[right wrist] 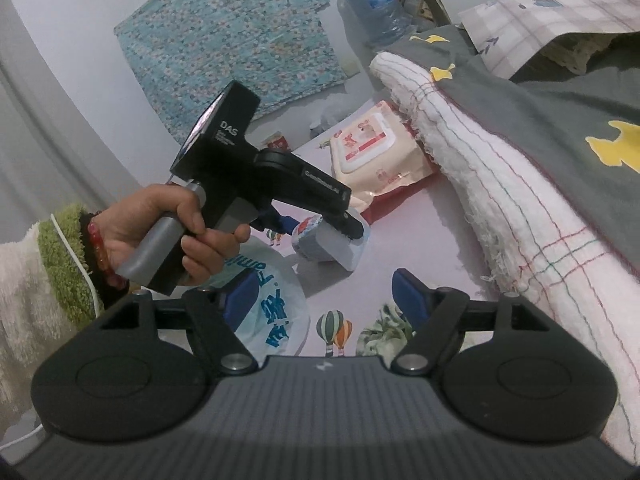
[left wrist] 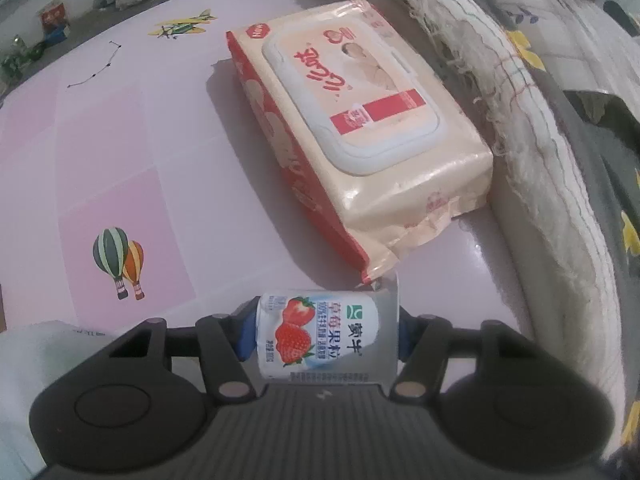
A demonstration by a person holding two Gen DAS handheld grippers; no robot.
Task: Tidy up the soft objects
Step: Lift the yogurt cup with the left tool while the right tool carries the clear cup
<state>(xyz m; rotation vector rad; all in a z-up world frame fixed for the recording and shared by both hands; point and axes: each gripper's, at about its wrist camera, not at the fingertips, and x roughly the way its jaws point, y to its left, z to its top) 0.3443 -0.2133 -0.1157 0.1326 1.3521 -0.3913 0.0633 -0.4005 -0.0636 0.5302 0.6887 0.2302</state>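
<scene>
Left wrist view puts your left gripper (left wrist: 326, 340) nearest, pointing steeply down, its blue pads set against both sides of a small strawberry yogurt pouch (left wrist: 320, 336); it is grasping that pouch, which lies crosswise between the fingers just above the pink surface (left wrist: 140, 152). At the near left edge a white plastic bag (left wrist: 28, 364) lies on the surface, and a printed pair of hot-air balloons (left wrist: 119, 262) sits a little beyond it. Just past the pouch, almost touching its far right corner, a large pack of wet wipes (left wrist: 352, 136) lies flat with its white flip lid up, reaching away toward the far right. Along the right a white fringed towel (left wrist: 532, 168) is folded over the edge of a grey quilt with yellow shapes (left wrist: 616, 208), close beside the wipes. Farther left on the surface is a printed yellow aeroplane (left wrist: 182, 26). From the right wrist camera, your right gripper (right wrist: 324, 300) hangs released, its blue fingers standing apart with nothing between them but the surface, the balloon print and the lettered bag (right wrist: 272, 320) below. Beyond it your left hand (right wrist: 160, 236), in a fluffy green-and-white sleeve, grips the handle of the other tool, whose tips close on the pouch (right wrist: 320, 240) near the middle of the surface. The wipes pack (right wrist: 372, 148) lies farther off beside the towel (right wrist: 500, 184), and a water jug (right wrist: 374, 4) stands at the far wall.
</scene>
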